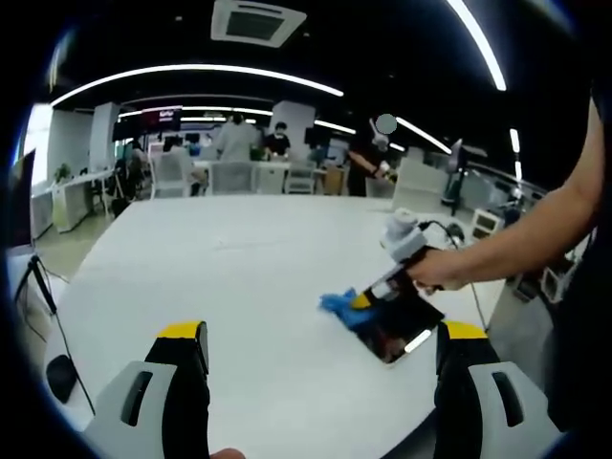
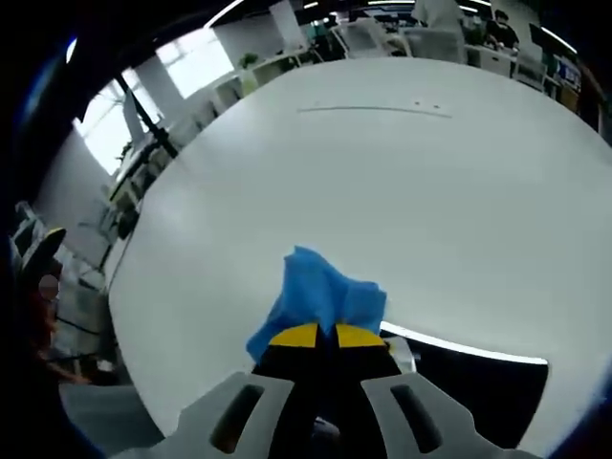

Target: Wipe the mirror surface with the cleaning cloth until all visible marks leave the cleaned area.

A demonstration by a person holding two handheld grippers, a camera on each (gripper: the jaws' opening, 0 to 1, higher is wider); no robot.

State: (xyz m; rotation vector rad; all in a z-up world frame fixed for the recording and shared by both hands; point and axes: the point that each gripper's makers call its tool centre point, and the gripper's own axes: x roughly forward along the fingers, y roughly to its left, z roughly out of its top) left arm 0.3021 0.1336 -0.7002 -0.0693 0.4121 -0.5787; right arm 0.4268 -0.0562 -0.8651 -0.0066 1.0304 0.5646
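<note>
A dark mirror (image 1: pixel 400 325) lies flat near the white table's right edge, reflecting a ceiling light. The blue cleaning cloth (image 1: pixel 338 306) rests at its left end. In the left gripper view my right gripper (image 1: pixel 365 302) reaches in from the right, held by a person's hand, shut on the cloth. In the right gripper view the yellow-tipped jaws (image 2: pixel 316 336) are closed on the blue cloth (image 2: pixel 320 292), with the mirror (image 2: pixel 478 378) at the lower right. My left gripper (image 1: pixel 322 337) hangs open above the table, its fingers (image 1: pixel 182 346) wide apart and holding nothing.
The large white round table (image 1: pixel 239 258) stretches far ahead. Chairs, desks and several people stand at the back of the office. A tripod (image 1: pixel 38 287) stands left of the table. A person's arm (image 1: pixel 535 234) crosses from the right.
</note>
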